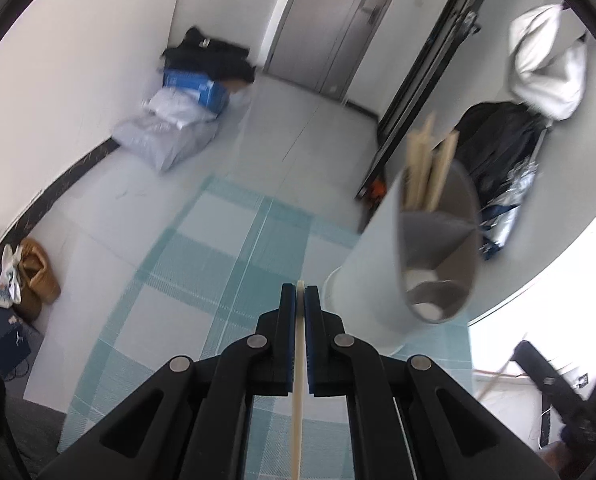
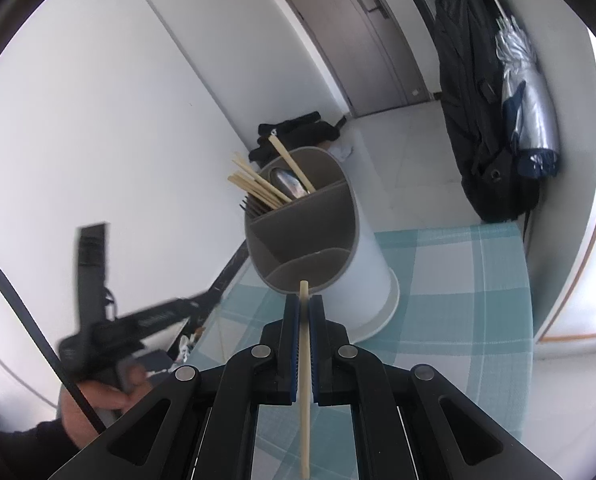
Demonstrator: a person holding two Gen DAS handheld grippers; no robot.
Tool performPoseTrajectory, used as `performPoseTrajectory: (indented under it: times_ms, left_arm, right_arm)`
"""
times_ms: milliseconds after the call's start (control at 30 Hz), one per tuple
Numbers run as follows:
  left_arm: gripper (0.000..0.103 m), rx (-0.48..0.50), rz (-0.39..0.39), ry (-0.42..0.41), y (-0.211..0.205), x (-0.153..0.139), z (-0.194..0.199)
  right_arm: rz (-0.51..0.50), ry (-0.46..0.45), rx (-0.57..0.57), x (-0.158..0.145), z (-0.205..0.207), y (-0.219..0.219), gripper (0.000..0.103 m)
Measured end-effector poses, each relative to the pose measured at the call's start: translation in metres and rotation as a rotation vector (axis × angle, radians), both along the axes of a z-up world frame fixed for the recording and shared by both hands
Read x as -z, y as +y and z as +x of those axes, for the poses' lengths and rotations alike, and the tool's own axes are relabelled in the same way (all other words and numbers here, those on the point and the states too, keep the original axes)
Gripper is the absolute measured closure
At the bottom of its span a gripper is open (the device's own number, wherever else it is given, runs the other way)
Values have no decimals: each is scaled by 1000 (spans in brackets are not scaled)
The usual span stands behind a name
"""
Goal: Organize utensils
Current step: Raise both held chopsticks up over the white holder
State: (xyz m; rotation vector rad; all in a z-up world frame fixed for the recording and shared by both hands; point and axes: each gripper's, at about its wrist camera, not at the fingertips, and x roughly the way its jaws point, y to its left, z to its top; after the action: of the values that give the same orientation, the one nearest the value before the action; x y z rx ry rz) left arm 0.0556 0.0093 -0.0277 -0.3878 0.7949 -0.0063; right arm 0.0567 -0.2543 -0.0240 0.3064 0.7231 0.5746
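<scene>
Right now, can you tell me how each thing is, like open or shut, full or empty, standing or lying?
Left gripper: shut on a chopstick.
Right gripper: shut on another chopstick.
Utensil holder: upright on the checked cloth.
Back compartment: holds chopsticks, a spoon and a fork.
Front compartments: no utensils visible inside.
Door: shut.
Umbrella: folded.

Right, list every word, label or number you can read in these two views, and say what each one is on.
None can be read.
Blue box on the floor by the wall: some print, blurred.
Dark box at the left edge: small white marks, too small to read.
Utensil holder: no lettering in view.
Chopsticks, one in each tool: no lettering in view.
</scene>
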Motion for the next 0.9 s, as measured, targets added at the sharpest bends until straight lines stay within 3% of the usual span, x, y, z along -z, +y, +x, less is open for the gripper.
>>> performPoseTrajectory:
  times_ms: [267,700,900]
  left_arm:
    - [102,60,35,-107,-7,-28,-30]
    - [102,137,74,-136,-21,-41,-52]
    - [102,169,83,-143,-26,-43,-57]
  right_arm:
    - [-26,-41,22,-7,-12,6,99]
    - [-114,-95,71,-14,-33,10,100]
    - [-110,-98,107,-16,-41,4,100]
